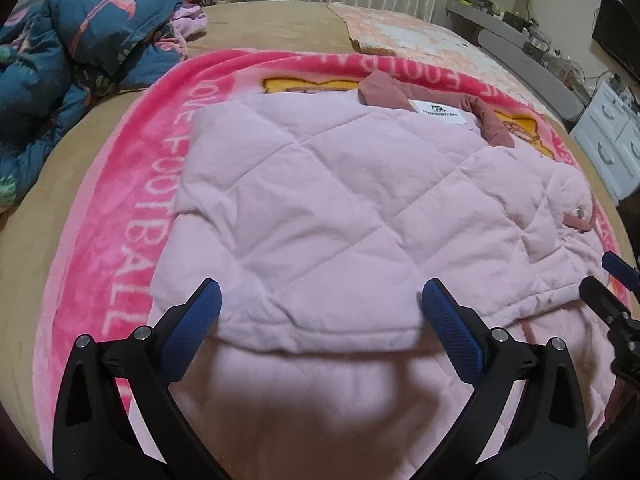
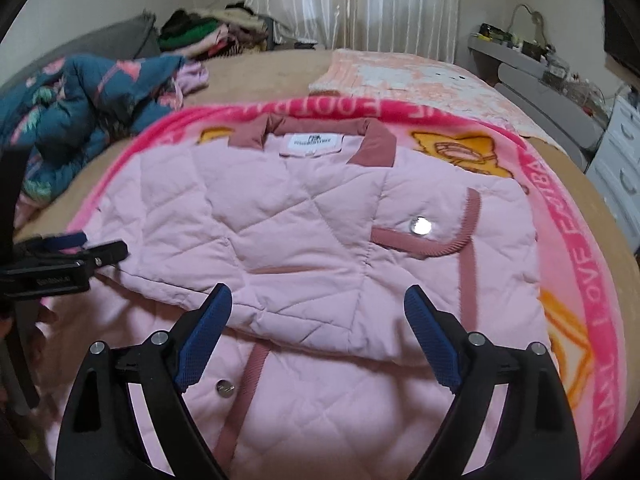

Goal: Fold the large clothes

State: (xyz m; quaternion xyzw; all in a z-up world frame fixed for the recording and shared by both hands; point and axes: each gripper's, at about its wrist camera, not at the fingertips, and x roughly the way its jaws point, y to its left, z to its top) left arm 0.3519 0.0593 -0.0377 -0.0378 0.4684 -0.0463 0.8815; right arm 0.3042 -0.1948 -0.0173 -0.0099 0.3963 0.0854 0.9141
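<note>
Right wrist: right gripper (image 2: 318, 304) gapes above pink jacket (image 2: 304, 216)

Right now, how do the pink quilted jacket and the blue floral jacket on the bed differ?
The pink quilted jacket lies flat and partly folded on the pink blanket; the blue floral jacket sits crumpled off to the side. The pink one is plain, the blue one patterned. Both look padded.

Blue quilt (image 1: 60, 64) crowds bed's left (right clear).
</note>
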